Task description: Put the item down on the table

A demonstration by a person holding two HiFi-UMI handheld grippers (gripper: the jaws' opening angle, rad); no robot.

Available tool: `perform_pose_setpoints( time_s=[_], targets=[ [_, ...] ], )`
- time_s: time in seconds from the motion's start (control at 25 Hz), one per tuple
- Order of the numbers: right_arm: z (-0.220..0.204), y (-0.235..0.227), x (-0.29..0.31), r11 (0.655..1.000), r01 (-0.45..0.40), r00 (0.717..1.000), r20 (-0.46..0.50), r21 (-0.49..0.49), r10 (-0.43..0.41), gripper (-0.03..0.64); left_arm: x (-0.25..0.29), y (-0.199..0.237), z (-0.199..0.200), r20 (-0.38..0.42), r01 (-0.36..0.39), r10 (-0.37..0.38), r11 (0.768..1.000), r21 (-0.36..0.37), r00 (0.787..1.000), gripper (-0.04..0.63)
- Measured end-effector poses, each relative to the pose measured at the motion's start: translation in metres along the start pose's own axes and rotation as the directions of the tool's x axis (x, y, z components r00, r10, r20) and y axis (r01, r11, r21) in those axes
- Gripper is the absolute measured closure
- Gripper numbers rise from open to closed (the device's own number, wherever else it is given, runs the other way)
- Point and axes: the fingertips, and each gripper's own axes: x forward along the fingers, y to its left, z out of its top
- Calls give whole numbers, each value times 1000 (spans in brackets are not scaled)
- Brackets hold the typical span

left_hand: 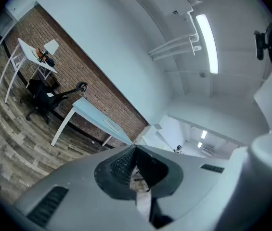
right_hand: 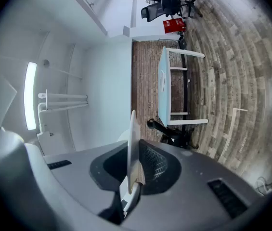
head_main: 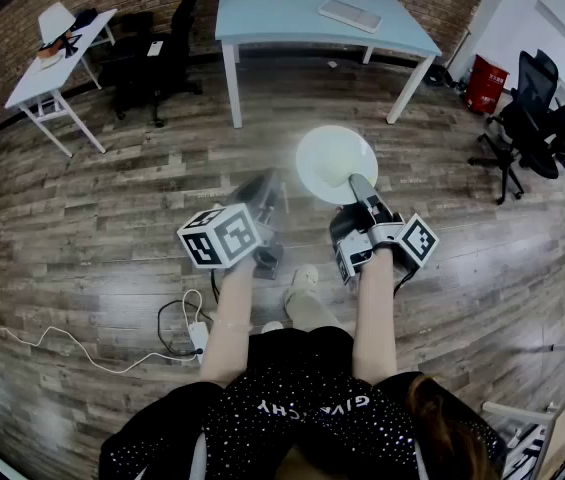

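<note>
A round white plate (head_main: 330, 161) is held over the wooden floor in the head view, level and face up. My right gripper (head_main: 360, 184) is shut on its near rim. In the right gripper view the plate (right_hand: 132, 143) shows edge-on, clamped between the two jaws of that gripper (right_hand: 132, 177). My left gripper (head_main: 262, 196) hangs to the left of the plate, apart from it. In the left gripper view its jaws (left_hand: 135, 154) stand together with nothing between them. The light blue table (head_main: 302, 13) stands farther ahead, also seen as the table (right_hand: 163, 88) and the table (left_hand: 95, 117).
A flat grey keyboard (head_main: 350, 15) lies on the blue table. A small white table (head_main: 57, 60) and a black chair (head_main: 162, 53) stand at the left. A red bin (head_main: 486, 81) and office chairs (head_main: 532, 108) are at the right. A cable and power strip (head_main: 197, 336) lie by my feet.
</note>
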Motion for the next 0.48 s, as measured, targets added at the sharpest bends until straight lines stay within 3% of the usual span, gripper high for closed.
perform_pose_setpoints(
  time_s=[0.48],
  targets=[
    [89, -21, 124, 999, -16, 1000, 27, 52, 15, 583, 111, 52, 50, 32, -52, 52, 999, -5, 998, 584]
  ],
)
